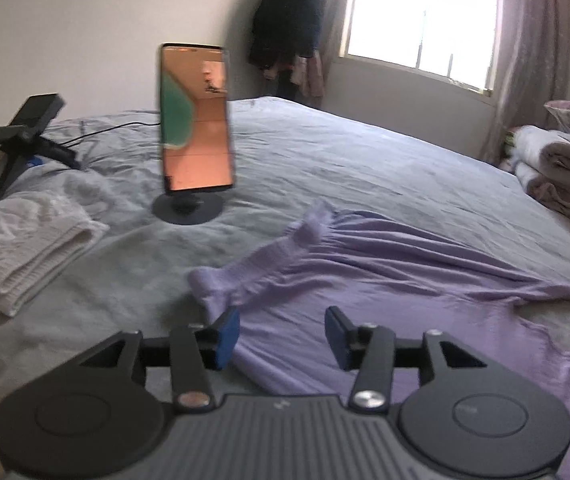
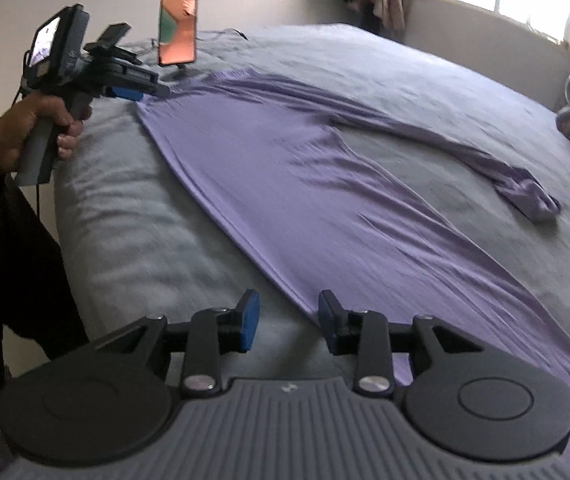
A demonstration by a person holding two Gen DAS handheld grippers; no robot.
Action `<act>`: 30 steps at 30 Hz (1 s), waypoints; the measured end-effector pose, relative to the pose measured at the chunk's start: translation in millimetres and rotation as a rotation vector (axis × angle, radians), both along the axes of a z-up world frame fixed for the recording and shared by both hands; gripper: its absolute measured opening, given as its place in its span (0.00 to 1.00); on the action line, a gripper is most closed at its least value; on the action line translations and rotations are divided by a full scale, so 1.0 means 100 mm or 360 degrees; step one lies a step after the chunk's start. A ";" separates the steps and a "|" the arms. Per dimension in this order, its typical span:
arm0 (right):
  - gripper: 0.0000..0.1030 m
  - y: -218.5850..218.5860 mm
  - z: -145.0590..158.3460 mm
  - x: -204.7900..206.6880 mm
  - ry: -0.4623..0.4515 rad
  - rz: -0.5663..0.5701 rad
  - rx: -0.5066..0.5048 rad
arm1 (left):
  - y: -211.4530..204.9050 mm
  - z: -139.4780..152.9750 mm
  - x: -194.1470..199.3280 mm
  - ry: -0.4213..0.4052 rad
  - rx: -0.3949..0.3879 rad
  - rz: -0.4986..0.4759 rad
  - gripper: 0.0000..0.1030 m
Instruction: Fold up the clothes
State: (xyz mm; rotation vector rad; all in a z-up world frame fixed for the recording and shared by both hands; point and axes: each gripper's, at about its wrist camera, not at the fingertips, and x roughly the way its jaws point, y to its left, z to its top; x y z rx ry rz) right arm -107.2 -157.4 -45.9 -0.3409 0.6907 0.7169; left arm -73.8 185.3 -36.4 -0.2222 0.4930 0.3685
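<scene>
A lilac long-sleeved garment (image 2: 285, 168) lies spread flat on the grey bed (image 2: 125, 232). One sleeve stretches toward the far right, its cuff (image 2: 533, 196) bunched. In the left wrist view the garment (image 1: 385, 264) shows a ribbed band (image 1: 261, 268) just ahead of my left gripper (image 1: 283, 336), which is open and empty over the garment's edge. My right gripper (image 2: 289, 326) is open and empty, with the garment's near corner between its fingers. The left gripper also shows in the right wrist view (image 2: 141, 90), at the garment's far corner.
A phone on a round stand (image 1: 195, 120) stands on the bed. A folded white towel (image 1: 25, 248) lies at left beside a black tripod device (image 1: 21, 136). Folded bedding (image 1: 561, 164) is stacked at right. A window (image 1: 421, 16) and hanging dark clothes (image 1: 285, 20) are behind.
</scene>
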 end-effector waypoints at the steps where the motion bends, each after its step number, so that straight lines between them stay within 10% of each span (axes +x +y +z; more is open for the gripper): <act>1: 0.36 -0.04 0.01 0.00 0.0013 -0.0008 -0.0016 | -0.04 0.01 0.01 0.0003 0.0001 -0.0027 0.52; 17: 0.36 -0.39 0.54 0.76 0.0003 -0.0524 0.0086 | -0.83 0.34 0.52 0.0168 -0.0054 -0.0567 0.71; 30: 0.26 -1.33 0.52 2.13 0.0086 -0.0948 0.0263 | -1.58 0.38 1.49 0.0267 0.0044 -0.1082 0.58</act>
